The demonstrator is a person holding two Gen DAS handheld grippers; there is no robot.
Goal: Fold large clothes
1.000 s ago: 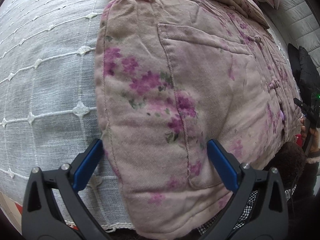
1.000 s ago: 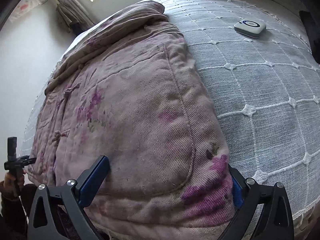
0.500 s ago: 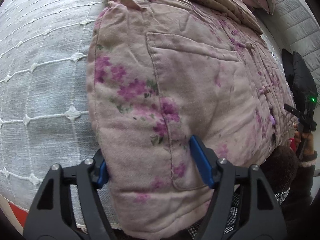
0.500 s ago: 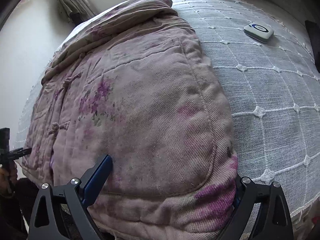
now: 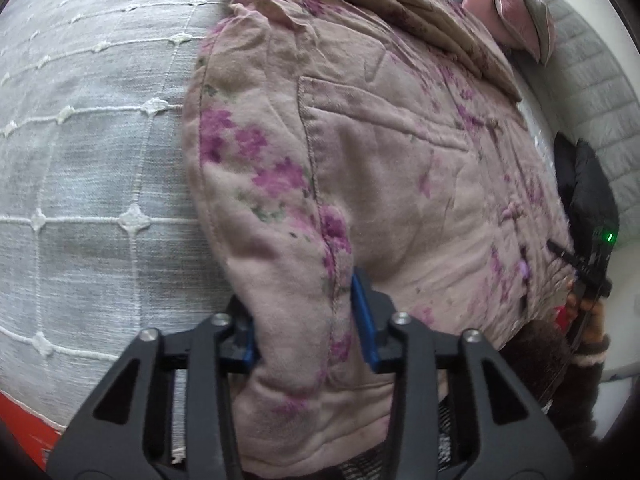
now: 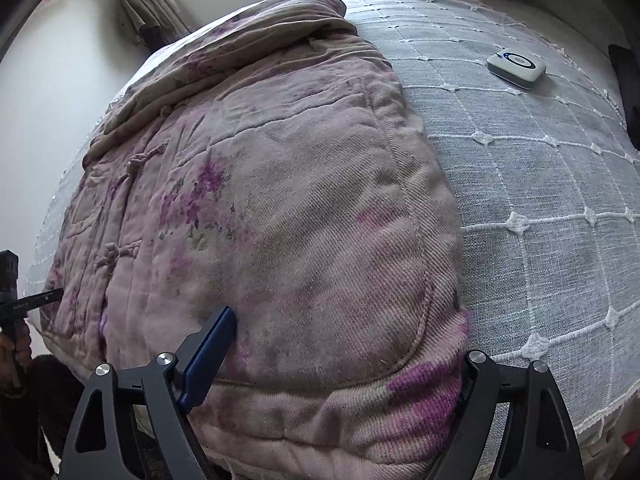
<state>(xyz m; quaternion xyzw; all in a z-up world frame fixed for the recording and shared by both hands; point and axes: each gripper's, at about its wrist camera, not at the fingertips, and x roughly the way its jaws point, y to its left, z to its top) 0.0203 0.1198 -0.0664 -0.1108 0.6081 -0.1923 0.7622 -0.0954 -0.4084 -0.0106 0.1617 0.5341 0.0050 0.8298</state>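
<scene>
A padded pink jacket (image 5: 380,168) with purple flowers, a patch pocket and knot buttons lies flat on a grey bed cover. My left gripper (image 5: 306,320) is shut on the jacket's near hem corner, the thick fabric bunched between its blue pads. In the right wrist view the same jacket (image 6: 280,208) fills the middle. My right gripper (image 6: 340,352) is open, its jaws wide on either side of the other hem corner; the right pad is hidden behind the fabric.
The grey bed cover (image 5: 80,160) with a white grid pattern spreads left of the jacket and to its right in the right wrist view (image 6: 540,200). A small white device (image 6: 516,66) lies on it. Pink pillows (image 5: 508,4) lie at the bed's head.
My left gripper has closed on the jacket's hem corner, from wide open a second ago. My right gripper has moved a little further over the hem and stays open.
</scene>
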